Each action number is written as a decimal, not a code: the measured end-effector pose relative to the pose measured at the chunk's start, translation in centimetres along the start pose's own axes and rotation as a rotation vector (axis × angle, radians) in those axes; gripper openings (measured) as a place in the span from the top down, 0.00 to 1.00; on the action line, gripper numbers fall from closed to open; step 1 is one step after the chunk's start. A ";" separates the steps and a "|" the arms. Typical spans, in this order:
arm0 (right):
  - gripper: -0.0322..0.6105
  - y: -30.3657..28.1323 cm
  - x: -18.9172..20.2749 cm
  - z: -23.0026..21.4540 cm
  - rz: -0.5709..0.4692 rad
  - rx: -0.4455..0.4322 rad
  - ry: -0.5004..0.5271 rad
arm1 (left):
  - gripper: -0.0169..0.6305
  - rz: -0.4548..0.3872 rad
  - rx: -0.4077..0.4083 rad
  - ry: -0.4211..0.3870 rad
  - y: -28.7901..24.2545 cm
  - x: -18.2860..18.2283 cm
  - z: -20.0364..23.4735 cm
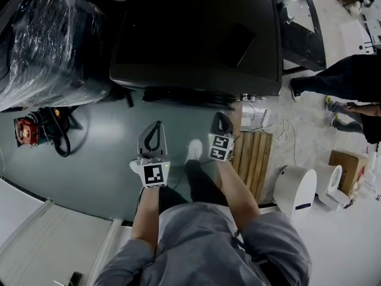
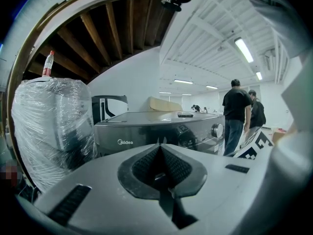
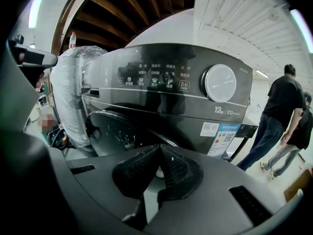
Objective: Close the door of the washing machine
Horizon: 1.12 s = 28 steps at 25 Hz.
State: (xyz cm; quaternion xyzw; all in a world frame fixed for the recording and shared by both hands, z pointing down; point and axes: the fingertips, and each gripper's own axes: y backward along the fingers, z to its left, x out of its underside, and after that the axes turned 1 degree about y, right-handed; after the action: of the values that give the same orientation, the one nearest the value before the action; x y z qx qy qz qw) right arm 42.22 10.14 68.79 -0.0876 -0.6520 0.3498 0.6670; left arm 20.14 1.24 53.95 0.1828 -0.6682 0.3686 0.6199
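Note:
The dark grey washing machine (image 1: 196, 34) stands just ahead of me, seen from above in the head view. In the right gripper view its front fills the frame, with a control panel, a round dial (image 3: 222, 82) and below them the round dark door (image 3: 115, 133), which lies against the front. My right gripper (image 3: 160, 148) is shut and empty, a short way in front of the door; in the head view the right gripper (image 1: 221, 115) is near the machine's right front corner. My left gripper (image 1: 157, 124) hovers further back over the floor, also shut and empty (image 2: 160, 147).
A plastic-wrapped appliance (image 1: 47, 40) stands left of the machine. A red tool with cables (image 1: 27, 130) lies on the floor at left. A wooden pallet (image 1: 253, 159), a white cylinder (image 1: 297, 189) and a cardboard box (image 1: 348, 165) sit at right. Two people (image 1: 345, 79) stand beyond the machine's right side.

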 end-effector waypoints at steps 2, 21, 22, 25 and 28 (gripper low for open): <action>0.95 0.9 -0.9 0.6 -0.030 -0.025 -0.013 | 0.97 -0.003 -0.001 0.001 0.1 -0.2 0.0; 0.95 11.1 -16.3 4.3 -0.403 -0.174 -0.095 | 0.97 -0.071 -0.048 0.006 1.2 -4.0 1.8; 0.95 11.1 -16.3 4.3 -0.402 -0.174 -0.095 | 0.97 -0.072 -0.047 0.007 1.2 -4.0 1.8; 0.95 11.2 -16.1 4.4 -0.396 -0.176 -0.091 | 0.97 -0.074 -0.042 0.008 1.3 -4.1 1.5; 0.95 11.2 -15.9 4.5 -0.392 -0.178 -0.084 | 0.97 -0.072 -0.040 0.016 1.4 -3.9 1.4</action>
State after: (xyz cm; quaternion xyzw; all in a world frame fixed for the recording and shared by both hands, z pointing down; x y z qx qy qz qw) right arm 35.58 7.67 50.10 -0.0031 -0.7122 0.1576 0.6841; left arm 18.83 0.30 49.89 0.1914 -0.6635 0.3341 0.6414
